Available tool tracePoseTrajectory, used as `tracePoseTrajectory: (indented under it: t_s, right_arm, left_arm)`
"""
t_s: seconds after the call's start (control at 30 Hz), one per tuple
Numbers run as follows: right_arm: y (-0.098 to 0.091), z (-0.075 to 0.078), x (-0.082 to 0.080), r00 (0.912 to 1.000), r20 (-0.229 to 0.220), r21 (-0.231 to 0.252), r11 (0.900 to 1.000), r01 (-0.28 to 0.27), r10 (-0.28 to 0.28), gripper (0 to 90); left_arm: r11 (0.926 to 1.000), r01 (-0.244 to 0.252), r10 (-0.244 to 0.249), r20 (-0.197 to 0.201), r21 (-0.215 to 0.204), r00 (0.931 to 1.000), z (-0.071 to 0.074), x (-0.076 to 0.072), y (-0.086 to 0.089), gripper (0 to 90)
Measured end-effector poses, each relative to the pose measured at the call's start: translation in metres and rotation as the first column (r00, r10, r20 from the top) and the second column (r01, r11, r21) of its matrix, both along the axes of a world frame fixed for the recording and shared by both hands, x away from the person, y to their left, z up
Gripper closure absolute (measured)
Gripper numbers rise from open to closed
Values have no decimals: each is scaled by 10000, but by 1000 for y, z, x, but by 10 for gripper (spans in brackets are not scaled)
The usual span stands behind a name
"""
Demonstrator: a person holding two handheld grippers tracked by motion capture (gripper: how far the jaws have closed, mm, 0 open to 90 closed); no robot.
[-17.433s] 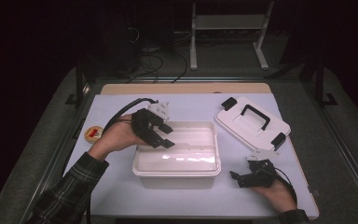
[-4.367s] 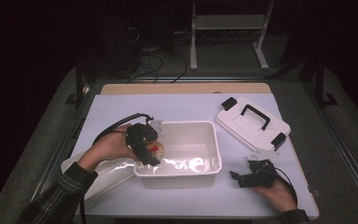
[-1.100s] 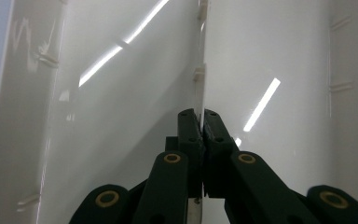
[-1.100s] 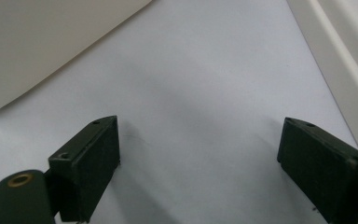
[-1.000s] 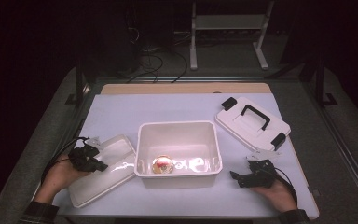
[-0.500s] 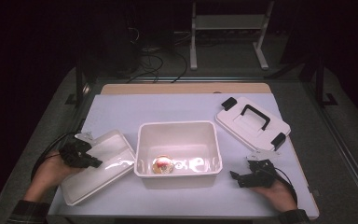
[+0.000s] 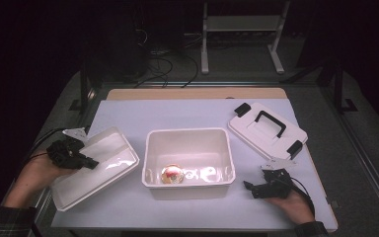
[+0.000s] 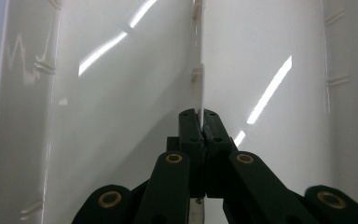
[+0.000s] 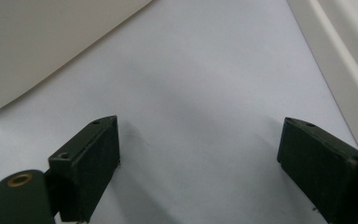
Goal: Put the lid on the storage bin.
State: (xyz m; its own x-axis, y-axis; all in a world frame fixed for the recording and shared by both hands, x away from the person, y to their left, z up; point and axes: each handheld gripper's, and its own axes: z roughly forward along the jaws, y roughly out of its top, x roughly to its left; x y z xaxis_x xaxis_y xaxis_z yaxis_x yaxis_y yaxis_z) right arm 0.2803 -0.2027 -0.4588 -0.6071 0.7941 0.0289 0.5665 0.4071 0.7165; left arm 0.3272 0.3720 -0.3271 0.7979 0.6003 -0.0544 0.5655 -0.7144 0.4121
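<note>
We are lifting the inner tray [image 7: 94,165] away to the left of the white bin [image 7: 188,162], tilting it higher than a second ago, so the bin is standing uncovered; the left hand-held gripper [image 7: 80,159] is clamping the tray's centre divider [image 8: 198,70], while the right hand-held gripper [image 7: 252,189] is resting with jaws apart on the counter [image 7: 177,116], holding nothing.

High view looks down over the table [image 7: 128,111]; both claw views sit close above it.
</note>
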Motion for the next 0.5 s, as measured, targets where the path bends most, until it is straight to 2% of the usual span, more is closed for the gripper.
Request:
tracePoseTrajectory:
  t_s: [0.2,0.5]
  right_arm:
    - [0,0,0,10000,-1,0,10000,1,-1,122]
    - [0,0,0,10000,9,-9,10000,0,0,122]
  left_arm:
    - [9997,194,-192,217,-128,9996,20,2,-4,889]
    - [9945,984,-968,445,-368,9943,46,4,-25,889]
